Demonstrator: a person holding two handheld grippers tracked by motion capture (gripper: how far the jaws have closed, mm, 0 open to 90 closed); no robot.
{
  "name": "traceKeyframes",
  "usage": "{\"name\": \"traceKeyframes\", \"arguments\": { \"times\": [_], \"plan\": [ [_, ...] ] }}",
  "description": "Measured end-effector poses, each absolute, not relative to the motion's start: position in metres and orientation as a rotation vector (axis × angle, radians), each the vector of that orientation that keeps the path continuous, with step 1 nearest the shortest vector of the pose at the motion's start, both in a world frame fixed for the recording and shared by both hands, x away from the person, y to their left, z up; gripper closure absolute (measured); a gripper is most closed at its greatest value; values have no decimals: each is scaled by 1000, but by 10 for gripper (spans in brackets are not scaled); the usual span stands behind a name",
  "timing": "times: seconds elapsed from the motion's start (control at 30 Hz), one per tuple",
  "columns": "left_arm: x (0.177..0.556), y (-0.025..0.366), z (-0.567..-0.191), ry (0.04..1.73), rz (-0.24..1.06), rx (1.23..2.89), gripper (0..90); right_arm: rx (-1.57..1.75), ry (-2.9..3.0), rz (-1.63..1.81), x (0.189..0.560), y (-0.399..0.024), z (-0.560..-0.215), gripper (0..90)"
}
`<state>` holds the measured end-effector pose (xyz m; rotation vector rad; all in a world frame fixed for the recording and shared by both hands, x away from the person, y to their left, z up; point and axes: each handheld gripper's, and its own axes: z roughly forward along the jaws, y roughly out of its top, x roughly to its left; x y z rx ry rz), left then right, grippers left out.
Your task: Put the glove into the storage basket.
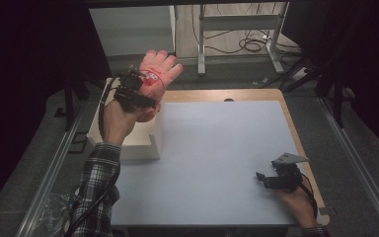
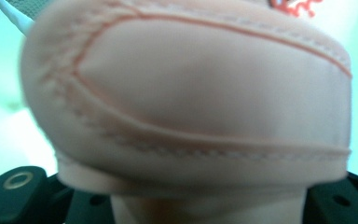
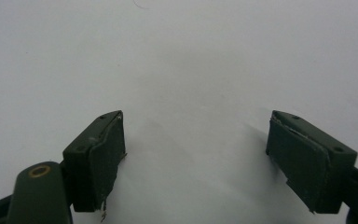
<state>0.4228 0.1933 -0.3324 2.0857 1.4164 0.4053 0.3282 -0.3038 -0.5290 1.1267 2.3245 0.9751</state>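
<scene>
1. Being held up at the far left of the tabletop (image 1: 217, 148), a pink glove (image 1: 157, 74) with red markings is being gripped by the left gripper (image 1: 137, 88), its fingers spreading upward and away from the person.
2. The left jaws are being kept closed on the cuff end of the glove; in the left gripper view, soft pink stitched fabric (image 2: 191, 93) is being seen pressed right up against the camera, blurred by closeness.
3. A white box (image 1: 143, 136) is being seen at the left edge of the tabletop, just below the raised glove and the left hand (image 1: 116, 118).
4. The right gripper (image 1: 271, 178) is being rested low near the right front corner, well apart from the glove.
5. Its jaws are being held wide apart with nothing between them; bare pale surface (image 3: 191, 70) is being seen ahead of them.
</scene>
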Motion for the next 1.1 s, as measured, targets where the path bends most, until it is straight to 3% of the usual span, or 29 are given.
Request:
{"name": "traceKeyframes", "arguments": {
  "times": [0.63, 1.1],
  "plan": [
    [445, 246, -421, 1624, 360, 2011, 537, 1127, 2323, 973, 328, -304, -529, 198],
    [466, 241, -469, 1697, 284, 2045, 521, 1126, 2323, 974, 328, -304, -529, 198]
  ]
}}
